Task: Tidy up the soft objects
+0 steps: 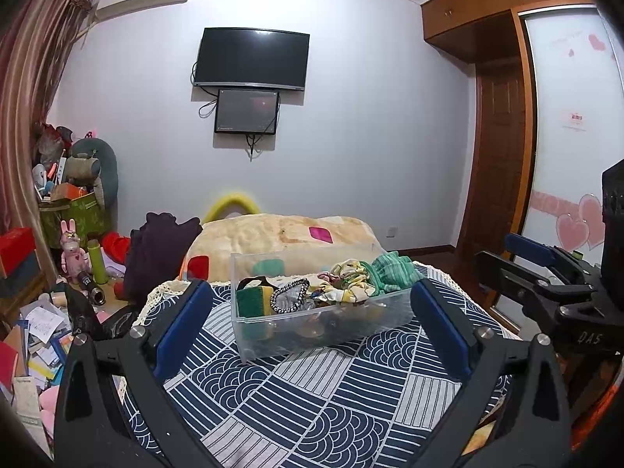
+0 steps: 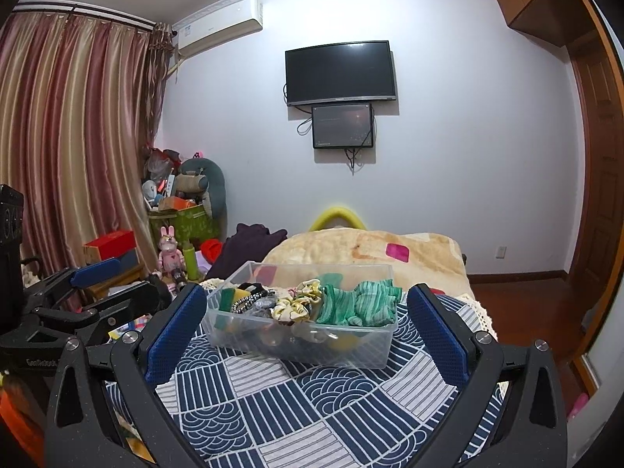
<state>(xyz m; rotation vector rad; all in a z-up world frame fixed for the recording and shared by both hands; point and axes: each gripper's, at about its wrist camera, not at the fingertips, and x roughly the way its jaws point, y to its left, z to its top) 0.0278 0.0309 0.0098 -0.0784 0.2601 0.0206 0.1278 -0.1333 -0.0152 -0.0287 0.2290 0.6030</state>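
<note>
A clear plastic bin [image 1: 323,331] [image 2: 300,345] stands on the blue and white patterned cloth [image 1: 296,401] [image 2: 312,401]. In it lie a green striped cloth [image 1: 392,269] [image 2: 357,302], a yellow floral scrunchie [image 1: 351,279] [image 2: 292,304], a beaded band [image 1: 290,296] [image 2: 249,300] and a green and yellow sponge [image 1: 251,300] [image 2: 230,297]. My left gripper [image 1: 312,312] is open and empty, held short of the bin. My right gripper [image 2: 306,312] is open and empty, also short of the bin. Each gripper shows in the other's view, the right one [image 1: 522,269] and the left one [image 2: 97,284].
A beige blanket [image 1: 280,238] [image 2: 366,249] lies behind the bin, with dark clothing [image 1: 160,253] [image 2: 249,245] to its left. Clutter, boxes and a pink rabbit toy [image 1: 72,249] [image 2: 169,251] fill the left side. A wardrobe [image 1: 561,136] stands to the right.
</note>
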